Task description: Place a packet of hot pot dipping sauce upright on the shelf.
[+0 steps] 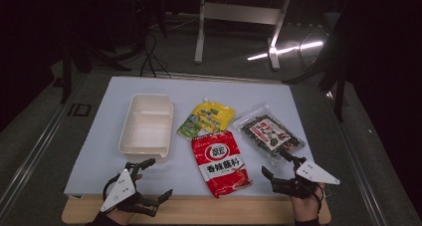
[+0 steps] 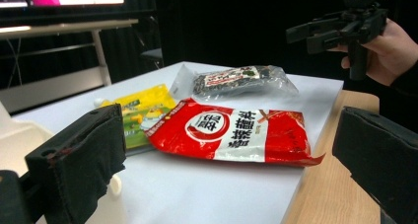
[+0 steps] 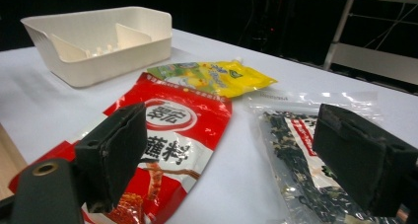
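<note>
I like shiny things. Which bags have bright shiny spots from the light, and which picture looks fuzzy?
Right gripper view: glare on the clear bag and red bag. Left gripper view: the near black pads are fuzzy. High view: room dark, white mat bright.

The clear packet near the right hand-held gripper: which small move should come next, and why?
Probably ease the right hand-held gripper forward and down over the near corner of the clear packet. Its jaws stand open with nothing between them, and that packet lies flat just ahead of them, nearer than the red packet. The white bin is empty, so it looks like the likely destination.
</note>
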Demonstrator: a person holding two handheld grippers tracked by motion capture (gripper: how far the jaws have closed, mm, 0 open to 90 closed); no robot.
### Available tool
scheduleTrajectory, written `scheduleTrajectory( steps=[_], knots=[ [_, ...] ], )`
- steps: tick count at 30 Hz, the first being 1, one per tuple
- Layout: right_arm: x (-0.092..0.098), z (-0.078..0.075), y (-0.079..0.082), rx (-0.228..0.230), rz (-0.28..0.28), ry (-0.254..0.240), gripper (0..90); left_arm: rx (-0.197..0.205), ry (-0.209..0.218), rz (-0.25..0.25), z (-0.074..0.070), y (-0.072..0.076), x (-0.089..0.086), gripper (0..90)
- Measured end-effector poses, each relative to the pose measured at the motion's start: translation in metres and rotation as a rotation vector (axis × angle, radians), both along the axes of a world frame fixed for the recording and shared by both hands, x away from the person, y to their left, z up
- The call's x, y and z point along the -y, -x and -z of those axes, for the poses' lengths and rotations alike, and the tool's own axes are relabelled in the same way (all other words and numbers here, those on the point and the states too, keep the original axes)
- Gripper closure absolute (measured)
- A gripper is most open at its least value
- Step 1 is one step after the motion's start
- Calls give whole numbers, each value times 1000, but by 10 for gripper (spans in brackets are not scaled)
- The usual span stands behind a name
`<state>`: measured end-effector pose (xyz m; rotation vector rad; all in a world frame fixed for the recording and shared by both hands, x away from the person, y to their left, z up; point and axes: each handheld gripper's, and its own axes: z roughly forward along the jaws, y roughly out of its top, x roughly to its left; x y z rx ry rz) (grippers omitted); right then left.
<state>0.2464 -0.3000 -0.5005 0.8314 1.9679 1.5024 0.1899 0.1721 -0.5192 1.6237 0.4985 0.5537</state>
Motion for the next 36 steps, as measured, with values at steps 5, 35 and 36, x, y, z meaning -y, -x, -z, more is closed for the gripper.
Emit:
scheduleTrajectory(
  steps=[5, 35, 36],
  knots=[
    [0, 0, 1, 8, 11, 10, 133, -16, 4, 18, 0, -1, 3, 7],
    [-30, -58, -22, 8, -149, 62, 108, -47, 4, 80, 1, -3, 12, 7],
    [-32, -59, -27, -15, -156, 63, 108, -51, 7, 80, 1, -4, 12, 7]
  ],
)
